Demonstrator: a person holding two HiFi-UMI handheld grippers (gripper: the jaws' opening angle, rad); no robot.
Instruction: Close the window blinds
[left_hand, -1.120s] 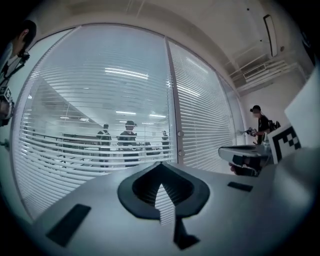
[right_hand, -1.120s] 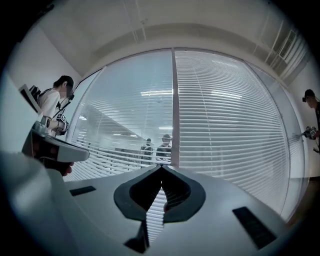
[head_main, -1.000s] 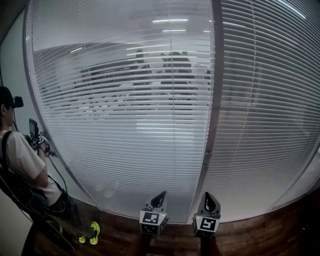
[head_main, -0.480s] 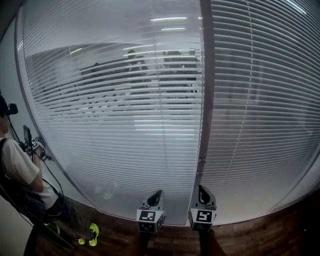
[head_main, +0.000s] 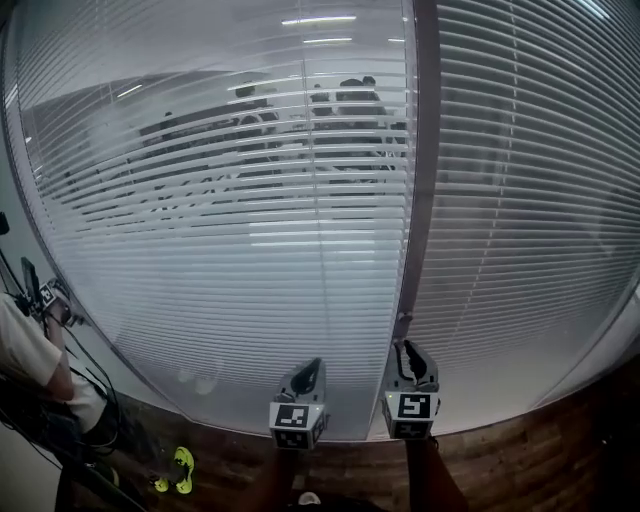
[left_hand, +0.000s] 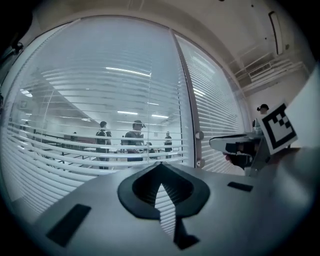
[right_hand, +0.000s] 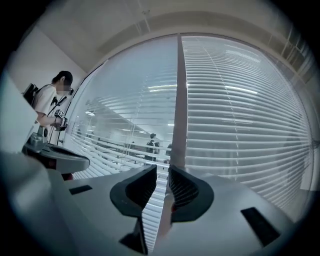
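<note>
While both tools pointed level at the window, the head view showed the left tool (head_main: 312, 366) and the right tool (head_main: 411, 350) low down, side by side, close before the blinds. The left blind (head_main: 220, 220) had its slats partly open, so people (head_main: 350, 105) showed through the glass. The right blind (head_main: 530, 200) looked more nearly closed. A post (head_main: 421, 180) stood between the two blinds, and a person (head_main: 28, 350) stood at the far left on the wooden floor (head_main: 520, 465).

In the left gripper view, the left tool (left_hand: 160, 167) had its jaws meeting at the tips with nothing held. The left blind (left_hand: 75, 150) lay ahead of it.

In the right gripper view, the right tool (right_hand: 161, 171) had its jaws slightly apart, having just been opening. A thin pale strip (right_hand: 166, 212) stood in the gap, close to the right-hand jaw; I couldn't tell what it was. The post (right_hand: 179, 100) rose straight ahead.
</note>
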